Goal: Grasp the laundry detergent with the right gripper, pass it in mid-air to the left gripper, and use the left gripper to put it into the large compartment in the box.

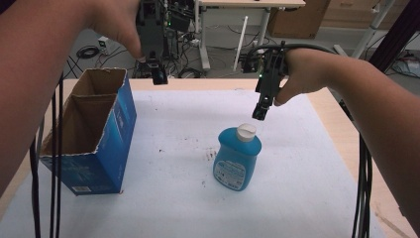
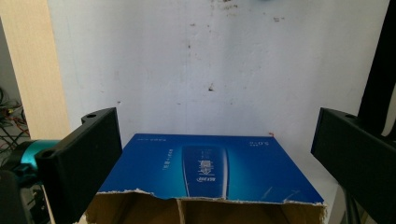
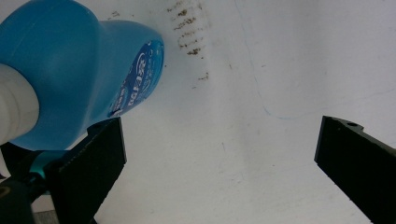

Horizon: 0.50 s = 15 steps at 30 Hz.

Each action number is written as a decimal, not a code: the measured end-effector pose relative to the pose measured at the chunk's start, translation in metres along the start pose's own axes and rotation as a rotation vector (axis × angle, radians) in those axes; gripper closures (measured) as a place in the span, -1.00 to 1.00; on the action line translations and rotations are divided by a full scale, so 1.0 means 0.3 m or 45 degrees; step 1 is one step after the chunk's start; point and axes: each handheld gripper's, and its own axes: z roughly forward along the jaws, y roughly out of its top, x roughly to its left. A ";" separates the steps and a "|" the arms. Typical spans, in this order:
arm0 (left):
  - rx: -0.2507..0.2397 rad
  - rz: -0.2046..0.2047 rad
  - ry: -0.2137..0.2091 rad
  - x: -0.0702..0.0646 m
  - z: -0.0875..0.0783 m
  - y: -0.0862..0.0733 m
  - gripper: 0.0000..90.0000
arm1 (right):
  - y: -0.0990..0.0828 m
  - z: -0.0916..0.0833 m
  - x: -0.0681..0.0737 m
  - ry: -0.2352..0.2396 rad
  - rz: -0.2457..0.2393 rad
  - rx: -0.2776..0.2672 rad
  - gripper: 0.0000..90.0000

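Note:
A blue bottle [image 1: 236, 157] with a white cap [image 1: 245, 131] stands upright near the middle of the white mat. My right gripper [image 1: 261, 110] hangs just above and behind the cap, pointing down, jaws wide apart with nothing between them. In the right gripper view the bottle [image 3: 74, 70] sits at the upper left, beside the left jaw. An open blue cardboard box [image 1: 94, 130] stands at the left of the table. My left gripper [image 1: 158, 75] hovers above the box's far right corner, open and empty. The left gripper view looks down on the box [image 2: 210, 165] between its jaws.
A white mat [image 1: 297, 178] with dark specks covers most of the wooden table [image 1: 331, 106]. Black cables [image 1: 363, 198] trail down at both sides. Beyond the far edge stand desk legs, cables and cardboard boxes on the floor.

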 end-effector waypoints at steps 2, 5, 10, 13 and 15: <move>0.012 -0.002 0.001 0.002 0.006 0.000 -0.96 | -0.004 -0.002 0.000 -0.006 0.002 0.007 -0.98; 0.013 -0.001 0.004 -0.004 0.003 0.001 -0.96 | -0.024 -0.009 0.007 -0.019 0.019 0.001 -0.98; -0.002 0.012 0.006 -0.015 -0.007 0.004 -0.96 | -0.081 -0.014 0.029 -0.028 0.050 -0.031 -0.98; -0.005 0.012 0.010 -0.018 -0.009 0.003 -0.96 | -0.097 -0.014 0.034 -0.026 0.051 -0.038 -0.98; 0.003 0.014 0.014 -0.024 -0.010 0.003 -0.96 | -0.158 -0.005 0.064 -0.026 0.056 -0.095 -0.98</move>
